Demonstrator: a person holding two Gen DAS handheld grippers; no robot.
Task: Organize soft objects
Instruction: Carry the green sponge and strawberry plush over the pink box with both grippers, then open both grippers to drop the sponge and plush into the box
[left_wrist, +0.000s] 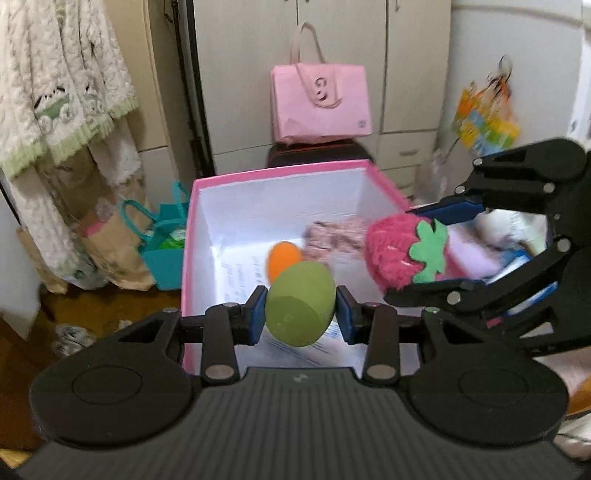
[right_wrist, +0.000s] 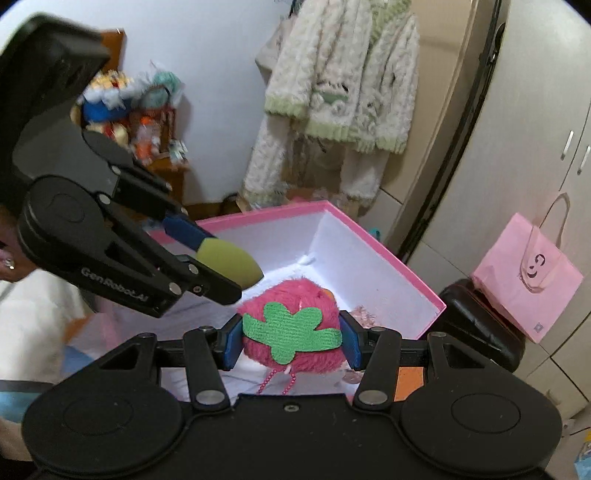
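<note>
Your left gripper (left_wrist: 300, 308) clamps one green sponge egg (left_wrist: 301, 303); your right gripper (right_wrist: 291, 339) clamps one plush strawberry (right_wrist: 291, 328). At frame centre, one pink box (left_wrist: 280, 173) holds one orange egg (left_wrist: 282, 258).

We see an olive-green egg-shaped foam sponge (left_wrist: 300, 302), a shaggy magenta plush strawberry (right_wrist: 291, 325) with a bright green felt leaf (right_wrist: 291, 330), and an orange foam egg (left_wrist: 282, 258). The open cardboard box (left_wrist: 280, 206) is pink outside, white inside. Both grippers' pads (left_wrist: 345, 317) are blue on black fingers. A pale pink paper bag (left_wrist: 321, 103) stands behind.
</note>
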